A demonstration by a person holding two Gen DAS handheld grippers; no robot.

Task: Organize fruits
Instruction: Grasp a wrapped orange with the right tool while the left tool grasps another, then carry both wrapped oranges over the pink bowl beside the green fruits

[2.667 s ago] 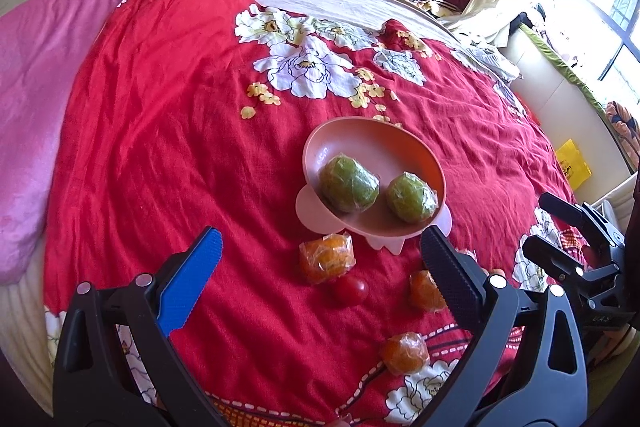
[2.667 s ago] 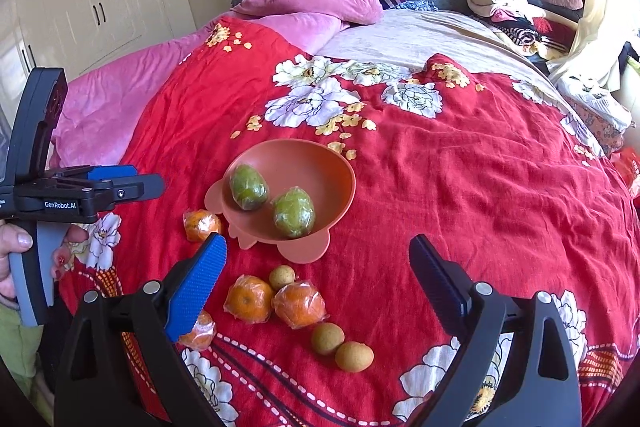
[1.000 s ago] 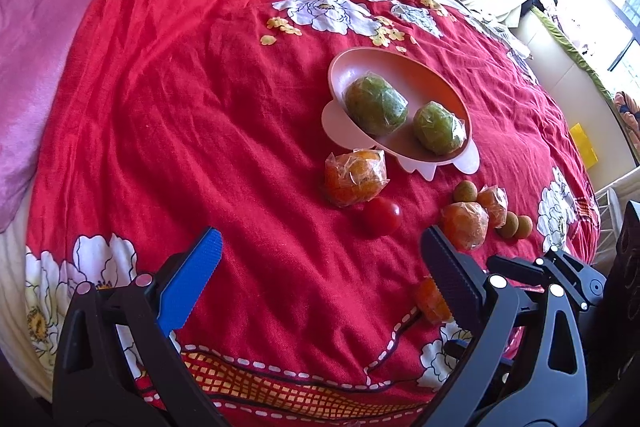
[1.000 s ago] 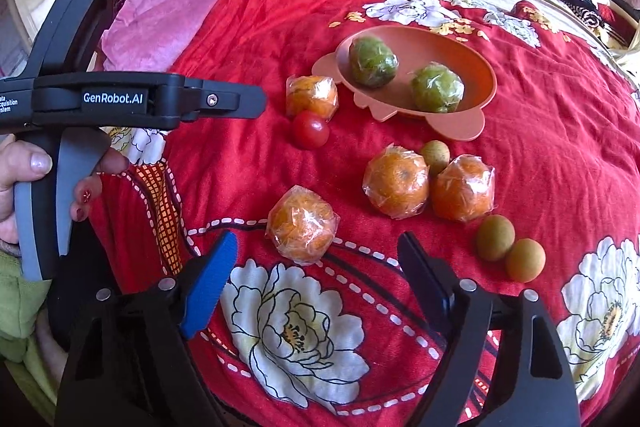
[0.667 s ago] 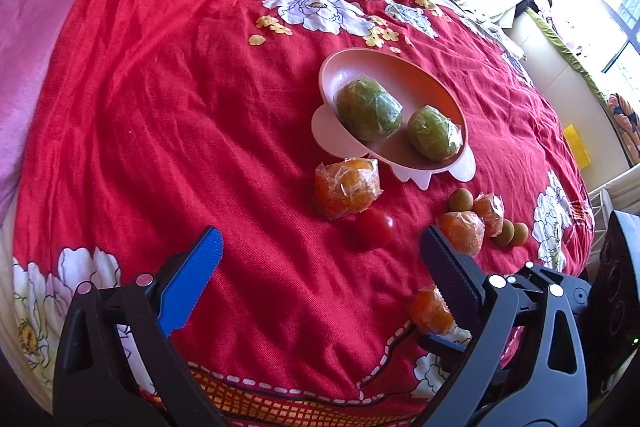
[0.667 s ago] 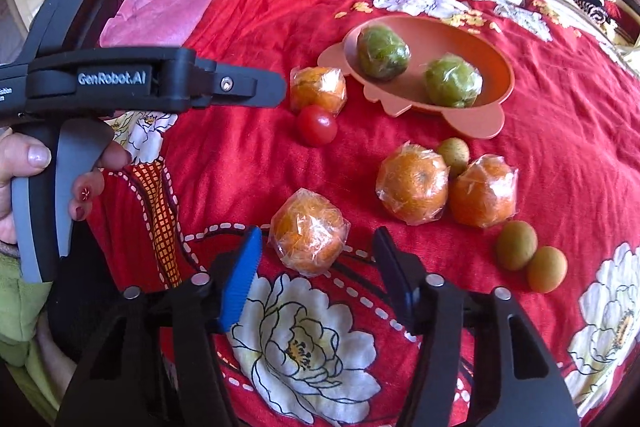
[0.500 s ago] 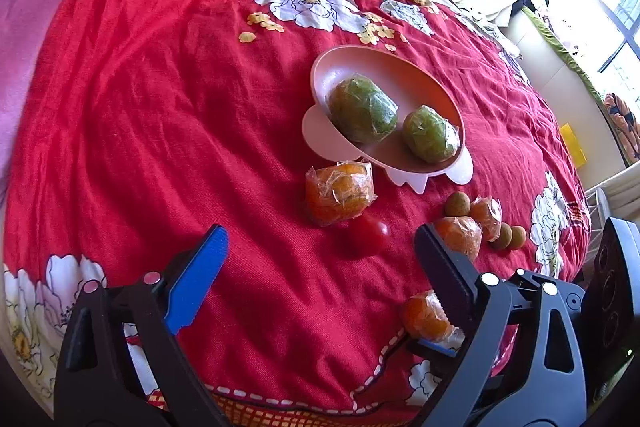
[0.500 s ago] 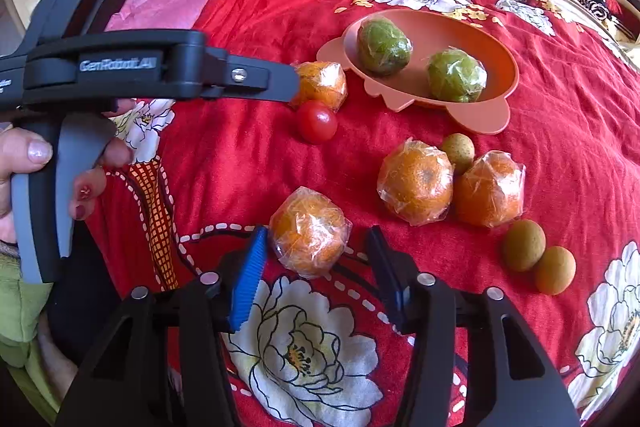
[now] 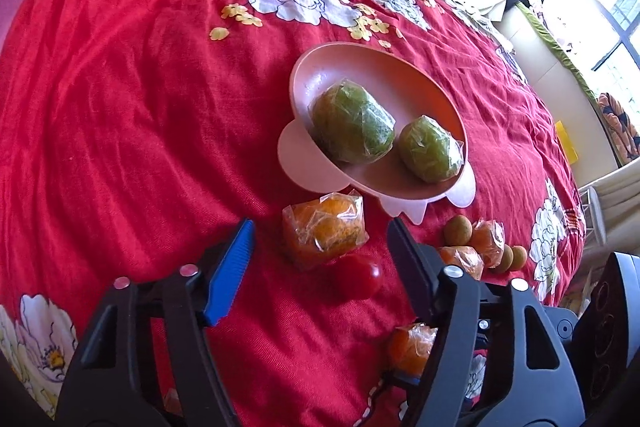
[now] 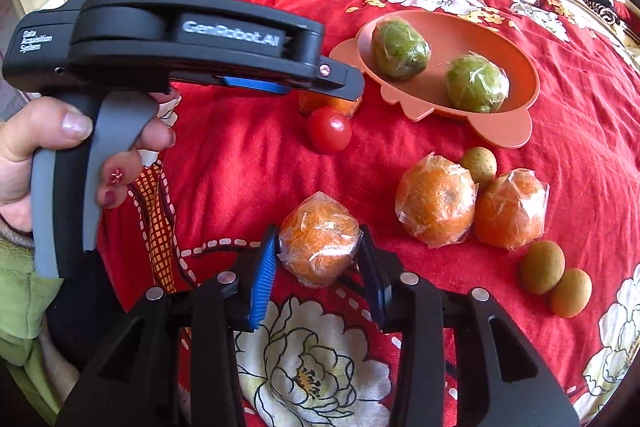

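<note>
My right gripper (image 10: 318,259) is closing on a plastic-wrapped orange (image 10: 318,239) on the red bedspread, and both pads press its wrap. My left gripper (image 9: 320,223) is closing around another wrapped orange (image 9: 324,231) just in front of the pink bowl (image 9: 304,67); a gap shows on each side, so its pads do not touch. From the right wrist view the left gripper (image 10: 344,83) hangs over that orange (image 10: 320,103). The bowl (image 10: 532,67) holds two wrapped green fruits (image 9: 352,123) (image 9: 430,151). A cherry tomato (image 9: 358,275) lies beside the left gripper's orange.
Two more wrapped oranges (image 10: 436,199) (image 10: 510,207) and three small brown fruits (image 10: 480,163) (image 10: 542,267) (image 10: 570,293) lie right of my right gripper. A person's hand (image 10: 24,155) holds the left gripper's handle. Pink bedding and piled clothes lie far back.
The right jaws have closed in from wide apart onto the wrapped orange. The left gripper has moved forward to the orange by the bowl, and its jaws have narrowed around it.
</note>
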